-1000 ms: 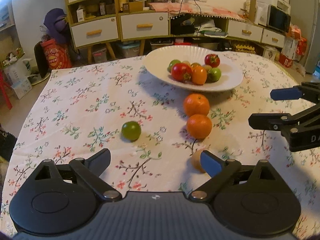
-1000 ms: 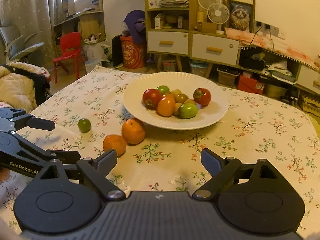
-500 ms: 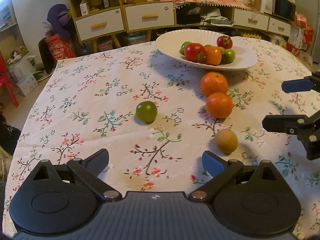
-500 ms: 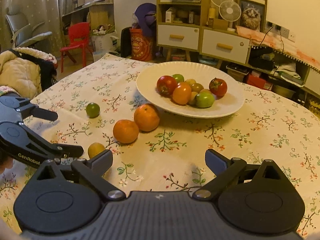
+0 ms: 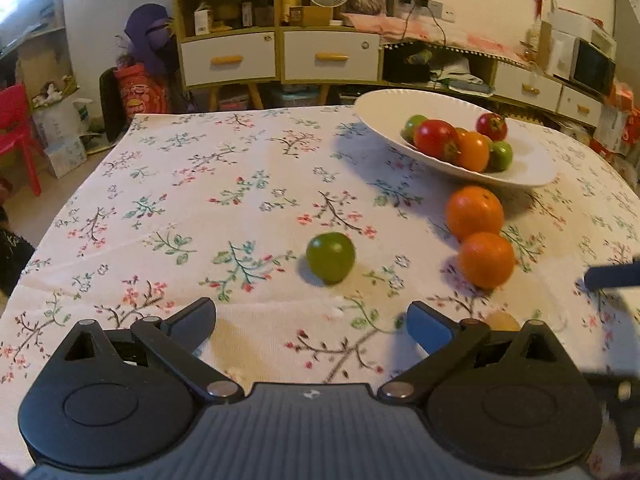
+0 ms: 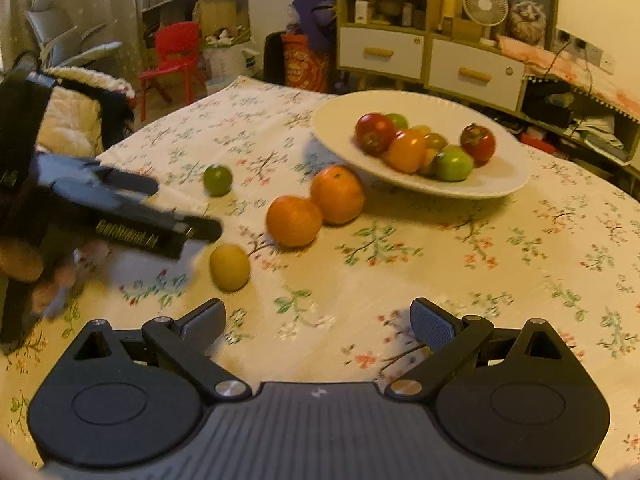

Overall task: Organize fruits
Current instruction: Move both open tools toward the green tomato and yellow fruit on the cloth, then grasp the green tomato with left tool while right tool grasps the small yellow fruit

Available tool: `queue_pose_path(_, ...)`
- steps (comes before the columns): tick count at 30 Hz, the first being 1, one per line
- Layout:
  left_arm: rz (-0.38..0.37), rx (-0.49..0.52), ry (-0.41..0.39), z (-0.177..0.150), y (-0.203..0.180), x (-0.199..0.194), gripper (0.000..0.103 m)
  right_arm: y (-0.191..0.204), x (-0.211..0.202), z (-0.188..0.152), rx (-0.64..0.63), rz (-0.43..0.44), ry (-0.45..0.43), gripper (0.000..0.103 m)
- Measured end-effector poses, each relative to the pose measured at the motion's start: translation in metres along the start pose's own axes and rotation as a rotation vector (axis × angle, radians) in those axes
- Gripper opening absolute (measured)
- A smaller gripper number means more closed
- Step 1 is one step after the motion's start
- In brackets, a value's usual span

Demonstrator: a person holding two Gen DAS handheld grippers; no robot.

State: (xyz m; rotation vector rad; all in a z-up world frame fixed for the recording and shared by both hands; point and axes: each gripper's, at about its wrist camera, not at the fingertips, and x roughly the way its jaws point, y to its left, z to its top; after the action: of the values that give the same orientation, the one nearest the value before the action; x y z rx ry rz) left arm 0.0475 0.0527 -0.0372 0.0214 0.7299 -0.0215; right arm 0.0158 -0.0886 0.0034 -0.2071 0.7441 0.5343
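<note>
A white plate [image 5: 528, 162] [image 6: 500, 178] at the back of the floral tablecloth holds several red, orange and green fruits. On the cloth in front of it lie two oranges [image 5: 475, 213] [image 6: 294, 221], a green fruit [image 5: 331, 258] [image 6: 217, 180] and a small yellow fruit [image 6: 229, 267], which the left wrist view shows half hidden behind a finger. My left gripper [image 5: 312, 320] [image 6: 187, 210] is open and empty, with the green fruit just ahead of it. My right gripper [image 6: 319, 318] is open and empty too, the yellow fruit ahead to its left.
A person's hand [image 6: 18, 266] holds the left gripper at the table's left edge. Behind the table stand drawer cabinets [image 5: 228, 60], a red bag [image 5: 138, 90] and a red chair [image 6: 172, 54]. The right gripper's finger [image 5: 612, 276] juts in at the right.
Both grippers came lower and closer to the loose fruit. The left view swung so the green fruit sits ahead, and the yellow fruit slipped behind its right finger.
</note>
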Motion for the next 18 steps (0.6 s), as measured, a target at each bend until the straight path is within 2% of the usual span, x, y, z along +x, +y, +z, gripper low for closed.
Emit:
queue_pose_path(10,0.018,-0.032,-0.007,0.007,0.000,0.006,0.103,0.027,0.006,-0.006,-0.074,0.018,-0.015,0.102)
queue_pose_path(15,0.010,-0.031,-0.009,0.009,-0.001,0.007,0.097,0.032,0.010,-0.001,-0.084,0.022,-0.032,0.100)
queue_pose_path(18,-0.003,-0.023,-0.013,0.010,-0.003,0.006,0.090,0.034,0.011,0.001,-0.076,0.028,-0.041,0.093)
